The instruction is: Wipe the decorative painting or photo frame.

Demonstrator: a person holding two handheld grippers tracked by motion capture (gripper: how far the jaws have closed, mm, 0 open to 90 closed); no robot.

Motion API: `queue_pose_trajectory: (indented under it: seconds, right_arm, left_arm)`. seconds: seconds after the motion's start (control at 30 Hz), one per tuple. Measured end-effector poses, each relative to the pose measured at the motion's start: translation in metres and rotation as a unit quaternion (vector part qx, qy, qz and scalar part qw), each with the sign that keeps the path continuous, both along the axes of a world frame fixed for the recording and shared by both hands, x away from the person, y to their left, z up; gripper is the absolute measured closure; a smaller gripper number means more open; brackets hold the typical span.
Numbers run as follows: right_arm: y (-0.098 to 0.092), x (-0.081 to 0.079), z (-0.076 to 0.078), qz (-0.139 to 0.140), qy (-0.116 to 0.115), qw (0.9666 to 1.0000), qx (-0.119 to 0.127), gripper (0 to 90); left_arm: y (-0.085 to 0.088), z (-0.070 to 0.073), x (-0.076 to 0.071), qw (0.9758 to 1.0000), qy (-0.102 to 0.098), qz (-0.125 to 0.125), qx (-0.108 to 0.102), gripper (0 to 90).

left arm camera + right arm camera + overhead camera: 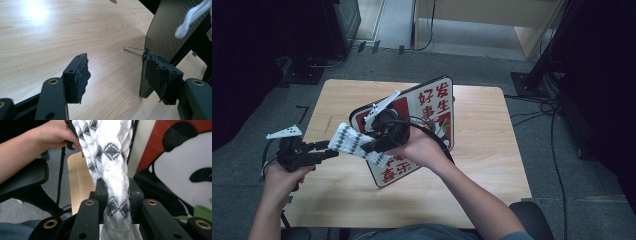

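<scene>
Our right gripper (116, 202) pinches the patterned cloth (354, 142), stretching it left of centre; left gripper (117, 77) gapes, jaws empty, beside the board (172, 32).

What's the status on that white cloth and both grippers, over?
Right gripper shut on the white cloth. Left gripper open, one pad against the signboard edge. Signboard propped on the table, close behind the cloth.

Signboard (432, 107) standing tilted mid-table (482, 165), blocking the way across the centre, cloth (354, 142) stretching between left gripper (319, 150) and right gripper (379, 142), barring the gap, bare tabletop lying open at the near edge and far right.
</scene>
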State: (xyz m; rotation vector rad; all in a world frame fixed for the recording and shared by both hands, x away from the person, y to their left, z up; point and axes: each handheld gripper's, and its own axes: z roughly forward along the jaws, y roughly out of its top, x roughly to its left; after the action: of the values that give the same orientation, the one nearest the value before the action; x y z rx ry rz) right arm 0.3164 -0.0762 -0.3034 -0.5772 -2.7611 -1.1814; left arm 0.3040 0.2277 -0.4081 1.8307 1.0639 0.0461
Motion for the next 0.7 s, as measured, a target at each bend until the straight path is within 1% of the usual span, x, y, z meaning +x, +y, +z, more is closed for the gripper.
queue_pose_trajectory:
  seconds: [0.07,0.13,0.27,0.43,0.7]
  right_arm:
    - [0.0,0.0,-0.002,0.001,0.003,1.0,-0.001,76.7]
    - [0.0,-0.001,-0.005,0.002,0.004,1.0,-0.002,76.7]
    - [0.001,-0.003,-0.009,0.0,0.007,1.0,-0.004,76.7]
    - [-0.001,-0.003,-0.014,0.0,0.011,0.9999,-0.006,76.7]
    - [-0.002,-0.004,-0.023,-0.001,0.019,0.9997,-0.016,76.8]
  left_arm:
    - [0.0,0.001,0.002,1.0,0.002,0.001,-0.009,35.9]
    - [0.0,0.002,0.003,0.9999,0.007,0.002,-0.012,36.1]
    - [0.001,0.005,0.005,1.0,0.001,-0.003,-0.007,37.7]
    - [0.003,0.01,0.008,0.9999,-0.002,0.001,-0.013,39.0]
    - [-0.002,0.02,0.014,0.9997,-0.016,-0.009,-0.014,39.3]
